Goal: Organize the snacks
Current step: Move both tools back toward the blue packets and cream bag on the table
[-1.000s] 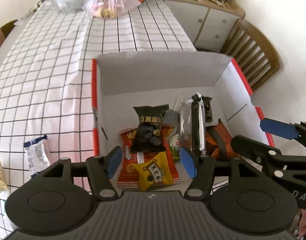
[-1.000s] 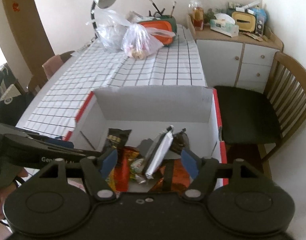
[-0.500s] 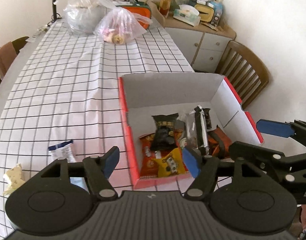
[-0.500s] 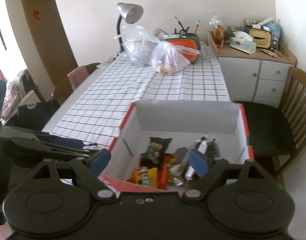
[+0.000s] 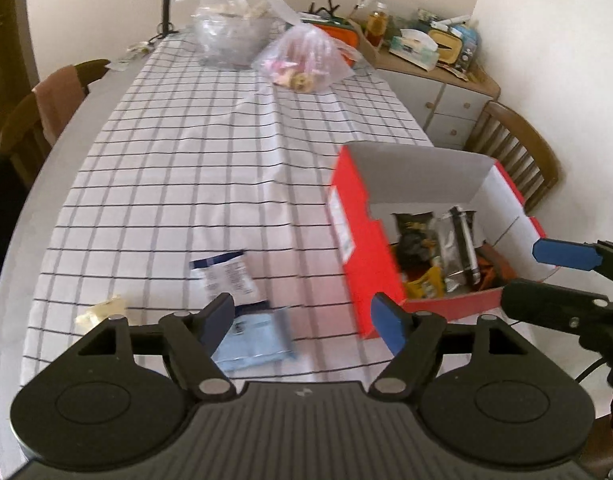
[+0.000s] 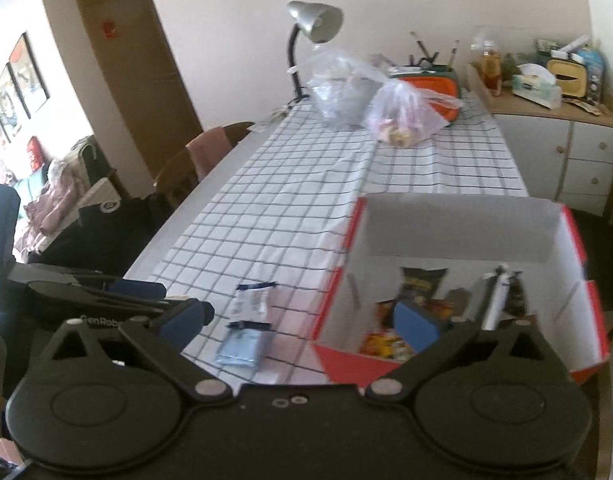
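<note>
A red box (image 5: 356,236) with white inner walls stands at the table's near right and holds several snack packets (image 5: 438,256); it also shows in the right wrist view (image 6: 458,220). On the checked cloth left of the box lie a white and blue packet (image 5: 226,276), a light blue packet (image 5: 258,340) and a small pale yellow one (image 5: 100,310). My left gripper (image 5: 302,316) is open and empty above the light blue packet. My right gripper (image 6: 302,320) is open and empty, near the box's front; its fingers (image 5: 562,254) show at the right of the left wrist view.
At the table's far end are two clear plastic bags (image 5: 266,44), an orange case (image 6: 426,84) and a desk lamp (image 6: 310,40). Wooden chairs stand on the left (image 5: 46,112) and right (image 5: 518,148). A cabinet (image 6: 558,136) with clutter stands by the far wall.
Both grippers have pulled back and up from the box toward the near table edge. The left one has swung left, so the loose packets on the cloth now lie ahead of it.
</note>
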A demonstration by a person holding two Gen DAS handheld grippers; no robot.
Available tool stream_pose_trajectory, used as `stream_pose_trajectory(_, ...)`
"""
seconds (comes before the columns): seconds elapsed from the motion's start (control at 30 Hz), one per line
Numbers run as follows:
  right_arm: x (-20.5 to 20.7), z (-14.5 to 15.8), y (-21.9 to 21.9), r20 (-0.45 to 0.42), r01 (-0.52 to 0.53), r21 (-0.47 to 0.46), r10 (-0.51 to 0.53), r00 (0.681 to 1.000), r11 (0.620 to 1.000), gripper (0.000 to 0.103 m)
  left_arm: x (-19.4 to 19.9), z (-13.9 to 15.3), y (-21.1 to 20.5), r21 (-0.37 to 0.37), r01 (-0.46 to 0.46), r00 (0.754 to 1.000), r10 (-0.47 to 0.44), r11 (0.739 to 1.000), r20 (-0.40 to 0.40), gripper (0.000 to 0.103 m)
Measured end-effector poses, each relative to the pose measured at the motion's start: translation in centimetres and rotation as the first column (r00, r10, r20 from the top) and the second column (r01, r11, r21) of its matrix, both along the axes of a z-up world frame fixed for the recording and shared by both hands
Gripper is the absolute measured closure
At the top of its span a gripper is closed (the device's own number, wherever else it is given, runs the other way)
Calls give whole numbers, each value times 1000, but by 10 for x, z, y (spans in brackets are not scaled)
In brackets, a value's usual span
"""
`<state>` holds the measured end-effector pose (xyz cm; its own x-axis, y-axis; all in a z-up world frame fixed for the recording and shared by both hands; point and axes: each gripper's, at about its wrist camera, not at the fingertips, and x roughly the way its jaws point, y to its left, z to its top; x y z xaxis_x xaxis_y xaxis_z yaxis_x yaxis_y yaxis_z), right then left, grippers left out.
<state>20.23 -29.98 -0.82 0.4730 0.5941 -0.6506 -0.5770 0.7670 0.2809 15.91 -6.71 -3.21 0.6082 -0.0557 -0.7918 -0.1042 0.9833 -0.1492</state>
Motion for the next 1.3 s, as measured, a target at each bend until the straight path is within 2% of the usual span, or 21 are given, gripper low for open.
stream_pose_trajectory(0.33, -15, -27, 62, -61, -28, -63, 24, 998, 998, 1, -34, -26, 77, -13, -75, 995, 74, 997, -65, 26)
stream_pose_trajectory(0.67, -18, -71, 125, -97, -67, -184, 49, 994, 981, 1, -47, -64, 132, -3, -111, 984, 109, 994, -142, 26)
stream_pose_trajectory(1.07, -1, -130, 173, -152, -50, -303, 3, 988, 952, 4, -48, -105, 155, 22, -91, 975, 93, 996, -200, 26)
stream_pose_trajectory(1.3, 5, -147, 189, -153, -40, -356, -16, 988, 933, 7, -44, -118, 149, 46, -48, 977, 57, 998, -207, 27)
